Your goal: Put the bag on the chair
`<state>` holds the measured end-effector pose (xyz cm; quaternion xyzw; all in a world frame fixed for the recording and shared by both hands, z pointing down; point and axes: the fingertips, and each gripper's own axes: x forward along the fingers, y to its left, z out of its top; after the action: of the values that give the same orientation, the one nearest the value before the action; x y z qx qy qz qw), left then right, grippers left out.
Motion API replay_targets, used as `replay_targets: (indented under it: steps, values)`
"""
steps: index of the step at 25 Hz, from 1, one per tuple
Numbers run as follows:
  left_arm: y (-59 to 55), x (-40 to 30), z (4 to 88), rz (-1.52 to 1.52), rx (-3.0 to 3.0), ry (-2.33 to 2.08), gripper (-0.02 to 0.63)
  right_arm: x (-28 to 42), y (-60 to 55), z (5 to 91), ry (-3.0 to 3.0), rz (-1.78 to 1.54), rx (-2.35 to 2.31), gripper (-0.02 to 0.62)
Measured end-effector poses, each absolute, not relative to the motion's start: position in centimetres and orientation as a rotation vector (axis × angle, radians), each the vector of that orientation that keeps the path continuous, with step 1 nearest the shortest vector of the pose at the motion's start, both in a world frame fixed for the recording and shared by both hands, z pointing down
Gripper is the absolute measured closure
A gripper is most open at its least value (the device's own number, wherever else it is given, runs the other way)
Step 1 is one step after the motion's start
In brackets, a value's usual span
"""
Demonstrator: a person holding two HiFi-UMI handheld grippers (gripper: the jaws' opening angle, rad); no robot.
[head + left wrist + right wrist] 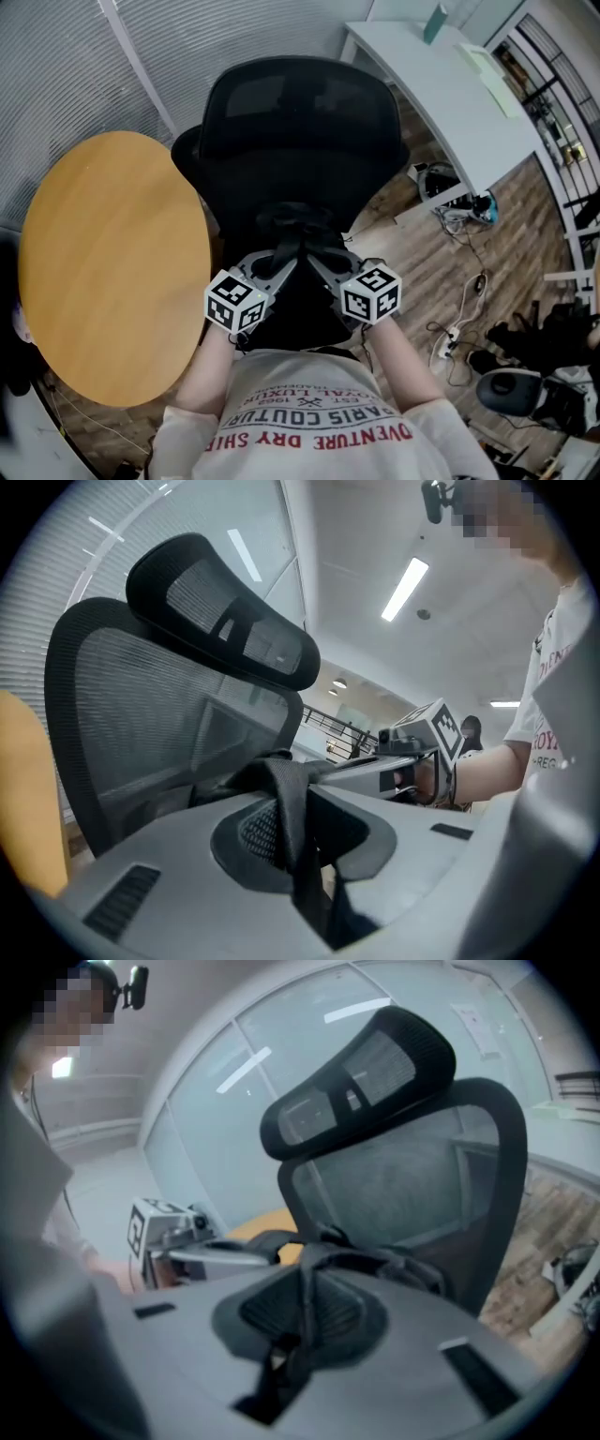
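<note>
A black office chair (300, 122) with a mesh back (141, 714) and a headrest (366, 1063) stands right in front of me. The black bag is hard to tell from the dark seat; only its straps (296, 223) show plainly, bunched above the seat. My left gripper (284, 255) is shut on one strap (292, 827), which runs between its jaws. My right gripper (316, 257) is shut on another strap (305, 1302). The two grippers meet tip to tip over the seat. The right gripper (412, 752) shows in the left gripper view, and the left gripper (178, 1241) in the right gripper view.
A round wooden table (112, 262) sits close on the chair's left. A white desk (450, 84) stands at the back right. Cables and a power strip (459, 323) lie on the wooden floor to the right. A wall with blinds (84, 56) is behind the chair.
</note>
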<state>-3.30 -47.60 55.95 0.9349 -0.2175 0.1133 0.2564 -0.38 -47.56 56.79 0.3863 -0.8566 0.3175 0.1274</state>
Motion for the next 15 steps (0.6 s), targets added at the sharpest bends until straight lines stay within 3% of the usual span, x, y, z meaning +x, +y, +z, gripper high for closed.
replay_targets:
  steps: [15]
  values:
    - [-45.3, -3.4, 64.5, 0.480, 2.390, -0.701, 0.531, -0.5, -45.9, 63.9, -2.324, 1.044, 1.107, 0.543]
